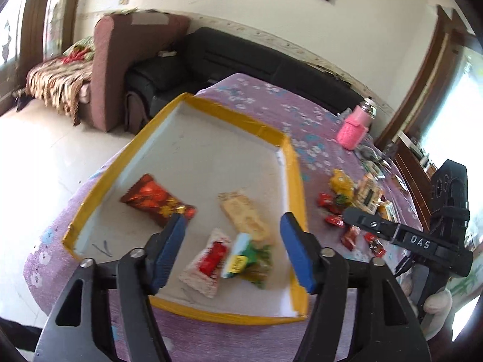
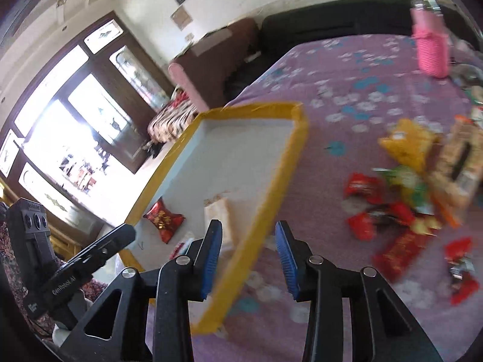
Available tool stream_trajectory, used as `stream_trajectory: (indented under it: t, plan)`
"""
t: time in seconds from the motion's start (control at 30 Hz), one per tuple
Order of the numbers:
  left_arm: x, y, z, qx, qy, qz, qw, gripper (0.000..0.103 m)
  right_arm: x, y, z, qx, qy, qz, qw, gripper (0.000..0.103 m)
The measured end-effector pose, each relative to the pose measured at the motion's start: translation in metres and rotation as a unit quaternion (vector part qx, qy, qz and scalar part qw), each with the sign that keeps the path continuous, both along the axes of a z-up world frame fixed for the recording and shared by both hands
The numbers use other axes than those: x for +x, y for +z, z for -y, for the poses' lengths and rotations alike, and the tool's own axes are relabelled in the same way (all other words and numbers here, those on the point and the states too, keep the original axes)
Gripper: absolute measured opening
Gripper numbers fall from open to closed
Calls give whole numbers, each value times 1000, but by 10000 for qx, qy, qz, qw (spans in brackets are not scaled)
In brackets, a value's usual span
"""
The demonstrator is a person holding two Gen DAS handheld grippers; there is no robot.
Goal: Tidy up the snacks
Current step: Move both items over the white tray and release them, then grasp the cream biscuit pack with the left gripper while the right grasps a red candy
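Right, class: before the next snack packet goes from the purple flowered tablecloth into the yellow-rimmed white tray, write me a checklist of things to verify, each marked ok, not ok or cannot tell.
1. Left gripper empty, jaws apart: ok.
2. Right gripper empty, jaws apart: ok.
3. Free floor space in the yellow-rimmed white tray: ok, four packets inside, far half bare.
4. Loose pile of red and yellow snack packets on the purple flowered tablecloth left to move: ok.
5. Pink knitted bottle stands apart from the pile: ok.
6. A single packet easy to pick: cannot tell, pile blurred and overlapping.
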State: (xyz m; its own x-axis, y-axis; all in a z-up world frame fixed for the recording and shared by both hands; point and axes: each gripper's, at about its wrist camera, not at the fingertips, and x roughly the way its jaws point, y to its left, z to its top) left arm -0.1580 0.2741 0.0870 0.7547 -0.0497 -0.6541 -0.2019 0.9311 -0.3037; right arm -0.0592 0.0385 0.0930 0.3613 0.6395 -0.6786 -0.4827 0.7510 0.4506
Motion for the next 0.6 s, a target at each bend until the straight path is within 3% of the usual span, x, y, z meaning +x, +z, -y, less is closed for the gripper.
stream_trajectory:
  t: [0.1, 0.23, 0.47, 0.5, 0.57, 0.6]
  plan:
    - [-1, 11, 16, -96, -316, 135, 9994, 72, -3, 16, 42, -98, -269, 266, 9992, 39]
    - [1, 30, 35, -60, -585, 224, 9980, 72, -2, 60, 111, -440, -796, 816, 9925, 39]
    - [17, 63, 69, 53, -802, 445, 9958, 72, 14, 192, 215, -987, -1820, 1959, 9585, 40]
    - [21, 65, 76, 74, -810, 456, 9956, 73, 16, 209, 225, -1052, -1946, 2102, 9523, 42]
    - [26, 64, 85, 30, -836, 448, 9955, 73, 21, 229, 240, -1120, -2186, 2303, 9416, 60]
    - [29, 61, 90, -16, -857, 398, 9955, 73, 22, 232, 245, -1097, -2255, 2325, 9397, 63]
